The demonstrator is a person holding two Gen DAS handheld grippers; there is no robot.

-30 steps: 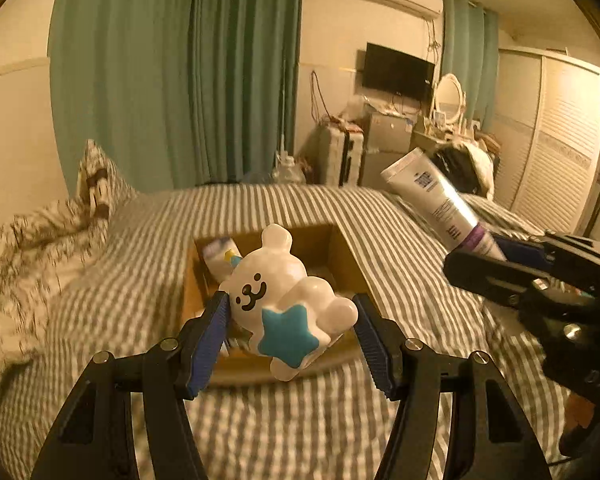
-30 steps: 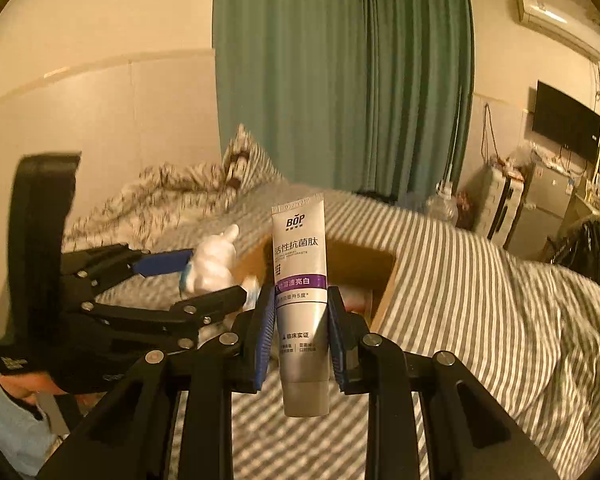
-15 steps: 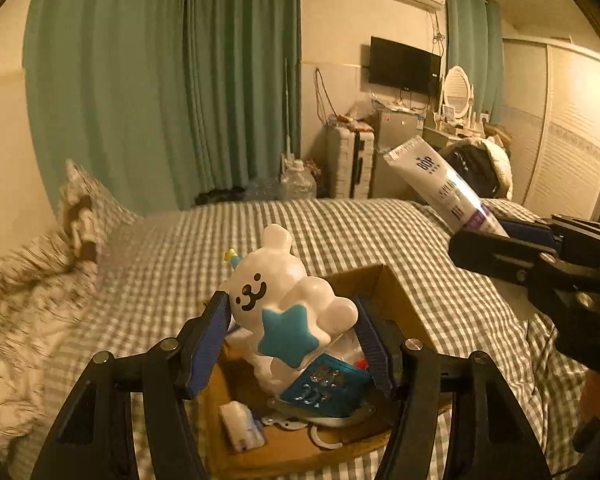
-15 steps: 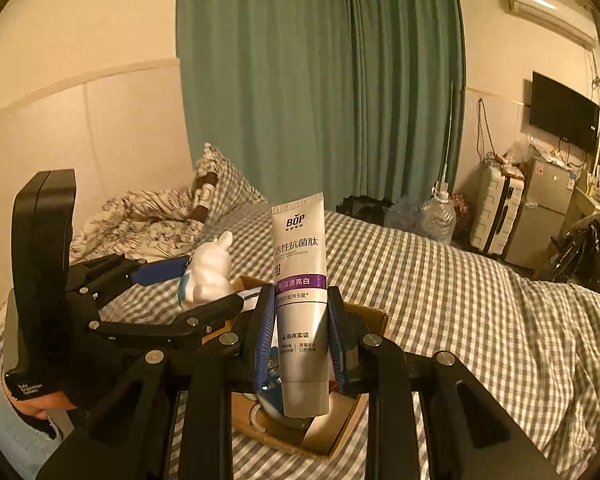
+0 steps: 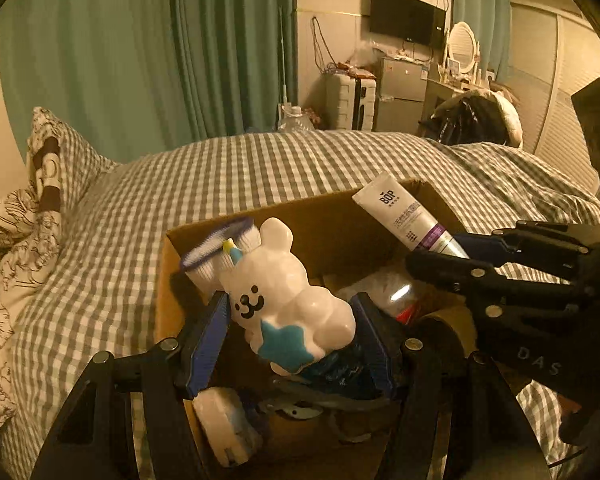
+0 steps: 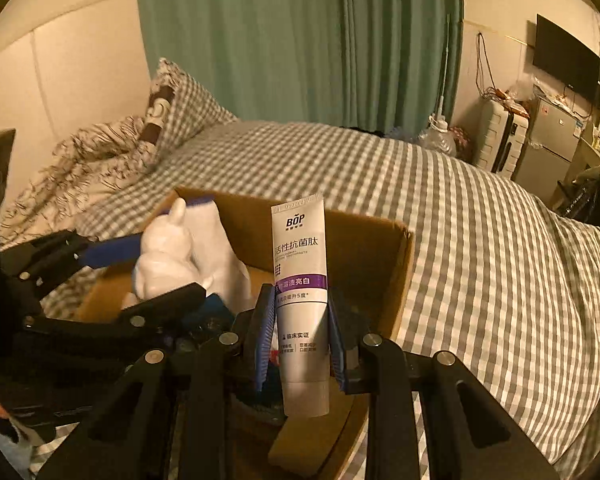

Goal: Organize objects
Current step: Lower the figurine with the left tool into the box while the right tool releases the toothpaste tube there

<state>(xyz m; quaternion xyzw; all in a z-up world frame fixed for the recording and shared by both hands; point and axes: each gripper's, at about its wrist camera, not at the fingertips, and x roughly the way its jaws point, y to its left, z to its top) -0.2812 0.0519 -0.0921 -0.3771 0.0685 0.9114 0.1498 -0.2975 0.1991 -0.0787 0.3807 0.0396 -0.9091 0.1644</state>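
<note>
My left gripper (image 5: pixel 292 340) is shut on a white bear figurine (image 5: pixel 284 300) with a blue star, held just over the open cardboard box (image 5: pixel 332 216) on the bed. My right gripper (image 6: pixel 300 336) is shut on a white toothpaste tube (image 6: pixel 300 264) with a purple band, upright over the same box (image 6: pixel 364 240). From the left wrist view the tube (image 5: pixel 408 220) slants over the box's right side. The right wrist view has the bear (image 6: pixel 164 260) at the left, in the left gripper. Inside the box lie a white roll (image 5: pixel 220 248), a blue packet (image 5: pixel 340 368) and other small items.
The box rests on a green-and-white checked bedcover (image 6: pixel 480 240). A patterned quilt and pillow (image 5: pixel 44 168) lie at the left. Green curtains (image 5: pixel 180 60), a white suitcase (image 5: pixel 350 100), a small fridge (image 5: pixel 400 92) and a wardrobe stand beyond the bed.
Both grippers have come forward and down toward the box, which now looms large beneath them. Each still grips its object: the bear and the tube now sit over the box's opening.
</note>
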